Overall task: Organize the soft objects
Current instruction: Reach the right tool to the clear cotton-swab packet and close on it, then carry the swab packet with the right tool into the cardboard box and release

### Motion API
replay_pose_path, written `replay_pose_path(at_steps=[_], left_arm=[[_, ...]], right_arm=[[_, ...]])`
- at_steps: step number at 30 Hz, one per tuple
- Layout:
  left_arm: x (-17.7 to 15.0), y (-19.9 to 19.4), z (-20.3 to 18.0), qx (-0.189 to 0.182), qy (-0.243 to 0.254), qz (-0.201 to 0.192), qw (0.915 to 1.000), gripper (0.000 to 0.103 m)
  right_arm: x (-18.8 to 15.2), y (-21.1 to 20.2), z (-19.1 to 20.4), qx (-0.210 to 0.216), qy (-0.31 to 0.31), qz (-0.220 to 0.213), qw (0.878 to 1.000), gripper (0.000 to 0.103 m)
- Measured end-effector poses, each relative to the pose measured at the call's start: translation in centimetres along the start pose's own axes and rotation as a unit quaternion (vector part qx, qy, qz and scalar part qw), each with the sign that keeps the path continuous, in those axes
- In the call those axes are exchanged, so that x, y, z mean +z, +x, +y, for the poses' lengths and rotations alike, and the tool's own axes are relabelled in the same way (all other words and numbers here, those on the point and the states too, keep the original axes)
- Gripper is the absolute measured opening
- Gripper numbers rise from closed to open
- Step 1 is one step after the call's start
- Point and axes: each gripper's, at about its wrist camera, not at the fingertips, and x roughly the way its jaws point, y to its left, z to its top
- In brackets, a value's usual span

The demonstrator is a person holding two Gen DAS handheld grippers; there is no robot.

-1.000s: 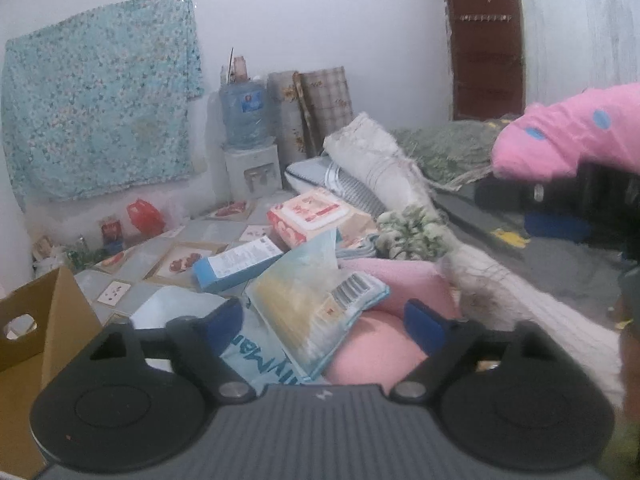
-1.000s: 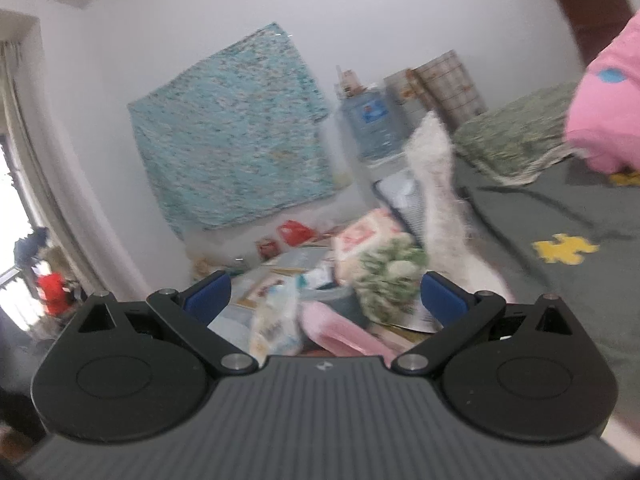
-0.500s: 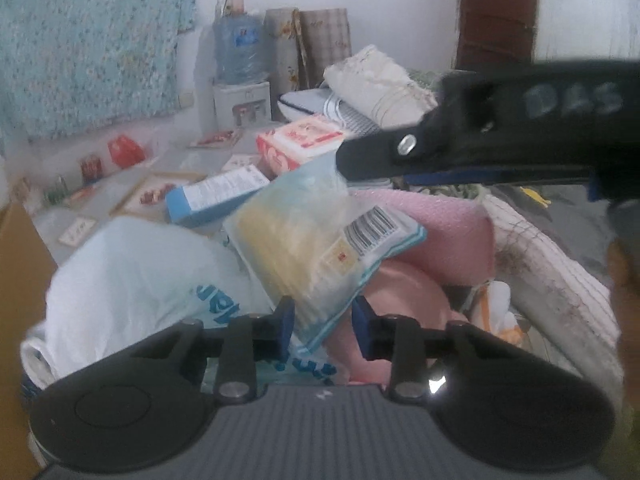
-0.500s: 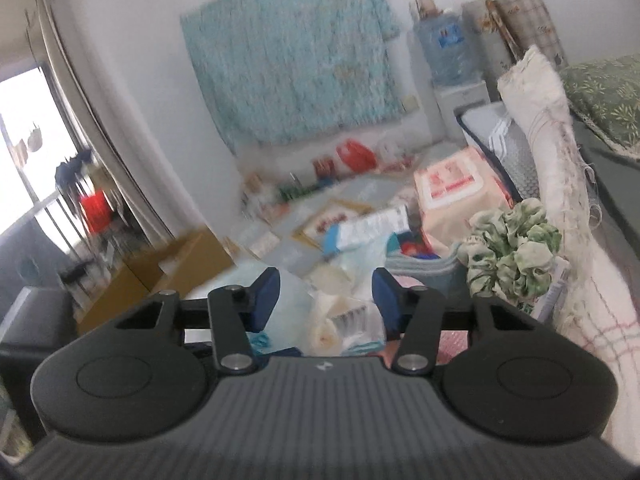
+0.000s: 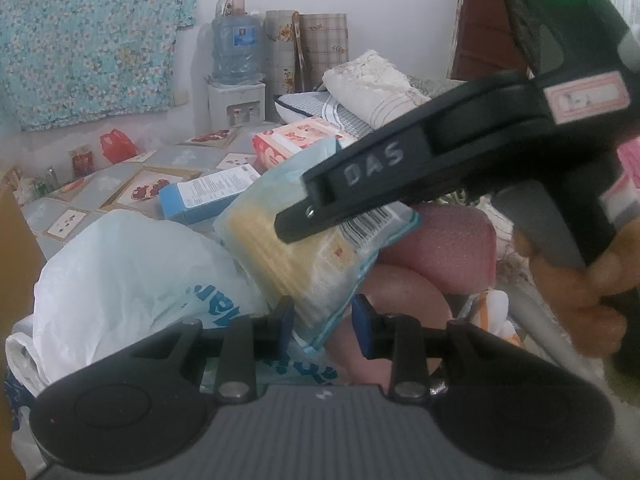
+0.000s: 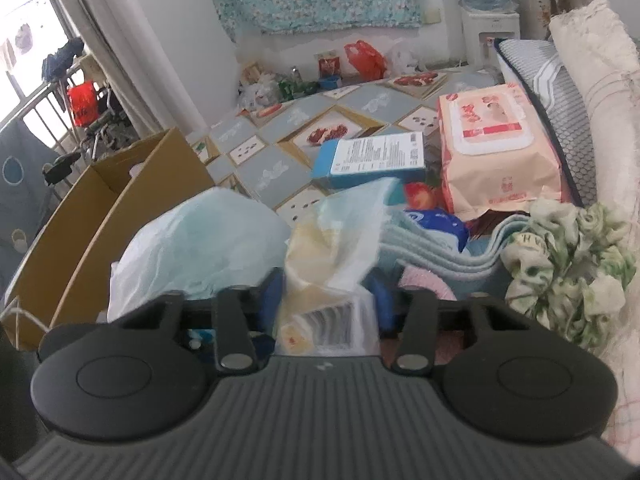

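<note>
A white plastic bag (image 5: 132, 276) bulges at the left of the pile on the floor, touching a clear packet (image 5: 304, 248) of yellow cloths. Both the left claw (image 5: 325, 322) and the right claw (image 6: 325, 300) pinch that packet from opposite ends.
</note>
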Motion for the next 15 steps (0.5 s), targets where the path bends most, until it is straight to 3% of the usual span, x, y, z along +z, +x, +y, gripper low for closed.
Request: replay_pose_path(at_steps=[2, 5, 8, 12, 15], left_arm=[[-0.1, -0.5, 0.2, -0.01, -0.006, -0.005, 0.9999, 0.039], [-0.1, -1.6, 0.6, -0.04, -0.016, -0.015, 0.999, 0.074], [0.1, -2.5, 0.7, -0.058, -0.026, -0.032, 0.9975, 0.084], [0.7, -1.6, 0.7, -0.109, -0.048, -0.012, 0.9928, 0.086], [0.9, -0.4, 0.8, -0.126, -0.071, 0.012, 0.9895, 0.08]], right_arm=[[-0.5, -1.0, -0.3, 0.015, 0.012, -0.018, 1.0, 0.033], [-1.7, -3.2, -1.7, 0.038, 0.043, -0.05, 0.997, 0.032], [-3.3, -5.3, -3.8, 0.067, 0.088, -0.084, 0.99, 0.032], [-5.8, -6.6, -5.5, 0.092, 0.133, -0.118, 0.98, 0.032], [-6.8, -6.8, -6.2, 0.113, 0.159, -0.128, 0.972, 0.031]])
